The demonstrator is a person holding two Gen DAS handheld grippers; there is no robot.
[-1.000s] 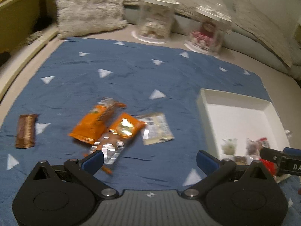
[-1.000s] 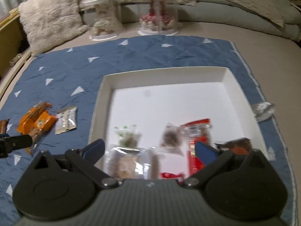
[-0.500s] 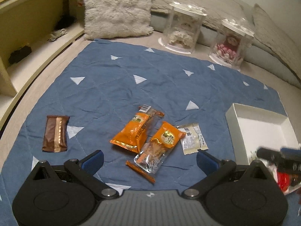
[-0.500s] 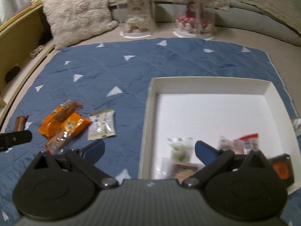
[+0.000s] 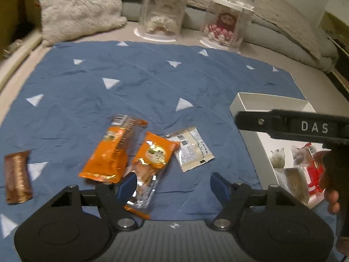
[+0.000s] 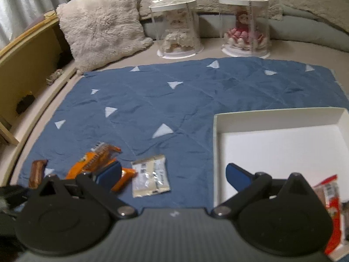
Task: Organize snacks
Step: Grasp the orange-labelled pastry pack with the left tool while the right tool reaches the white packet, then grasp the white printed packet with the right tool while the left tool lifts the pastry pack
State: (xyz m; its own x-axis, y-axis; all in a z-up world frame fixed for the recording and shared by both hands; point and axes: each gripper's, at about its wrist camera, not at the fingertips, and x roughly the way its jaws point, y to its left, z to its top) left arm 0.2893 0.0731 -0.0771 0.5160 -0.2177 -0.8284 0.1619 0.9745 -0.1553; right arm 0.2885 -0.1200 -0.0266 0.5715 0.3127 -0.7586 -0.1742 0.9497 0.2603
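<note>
On the blue triangle-print quilt [image 5: 135, 83], the left gripper [image 5: 173, 182], jaws just narrowed yet gaping and empty, hovers by two orange snack packets [image 5: 109, 152]. The right gripper [image 6: 172, 172], wide open and empty, hangs above a cream sachet [image 6: 150, 175] left of the white cardboard tray [image 6: 277, 118].

Left wrist view: from just behind the left tool [image 5: 173, 181], angled steeply down at the blue cloth [image 5: 139, 91], close above the snacks [image 5: 139, 152]. Right wrist view: same steep tilt, nearer the white tray [image 6: 281, 118]. Shared: cloth, snacks, tray, pillow [image 6: 102, 24], two doll cases [image 6: 176, 26].
</note>
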